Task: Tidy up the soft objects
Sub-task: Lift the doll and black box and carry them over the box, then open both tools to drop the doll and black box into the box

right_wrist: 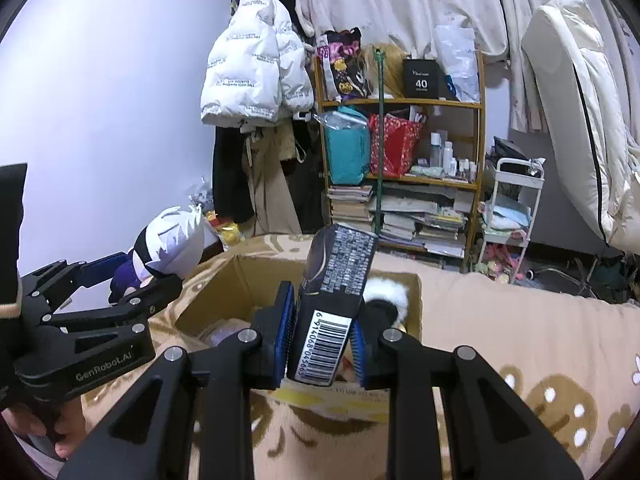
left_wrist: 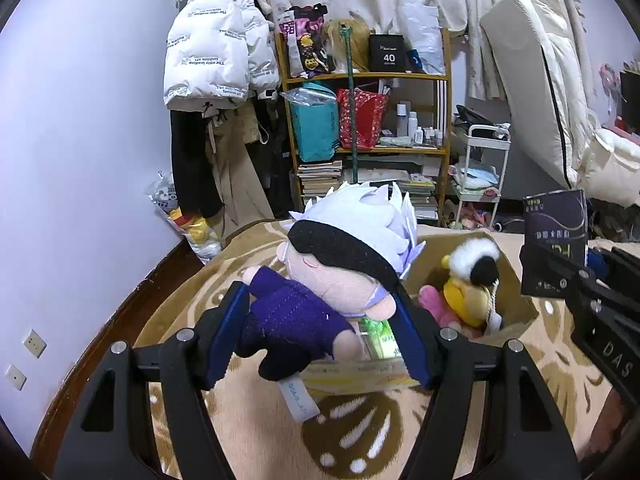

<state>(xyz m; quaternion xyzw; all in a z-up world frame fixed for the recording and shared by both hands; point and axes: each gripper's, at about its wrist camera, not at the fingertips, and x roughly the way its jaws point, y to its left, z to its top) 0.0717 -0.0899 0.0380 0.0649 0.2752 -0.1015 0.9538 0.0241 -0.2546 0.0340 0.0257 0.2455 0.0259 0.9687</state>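
My left gripper (left_wrist: 320, 320) is shut on a plush doll (left_wrist: 332, 268) with white spiky hair, a black blindfold and a purple outfit, held over the near edge of a cardboard box (left_wrist: 516, 312). The doll also shows in the right wrist view (right_wrist: 168, 248). In the box lie a yellow and pink plush (left_wrist: 460, 296) with a white fluffy, black-tipped part, and a green packet (left_wrist: 380, 340). My right gripper (right_wrist: 324, 332) is shut on a dark barcoded box (right_wrist: 336, 300) above the cardboard box (right_wrist: 240, 280). The dark box also shows at the right of the left wrist view (left_wrist: 556, 240).
The cardboard box sits on a beige patterned blanket (right_wrist: 520, 340). Behind stand a wooden shelf (left_wrist: 368, 76) with bags, bottles and books, a white jacket (left_wrist: 212, 48) hanging on the wall, a white cart (left_wrist: 484, 168) and a folded mattress (left_wrist: 540, 80).
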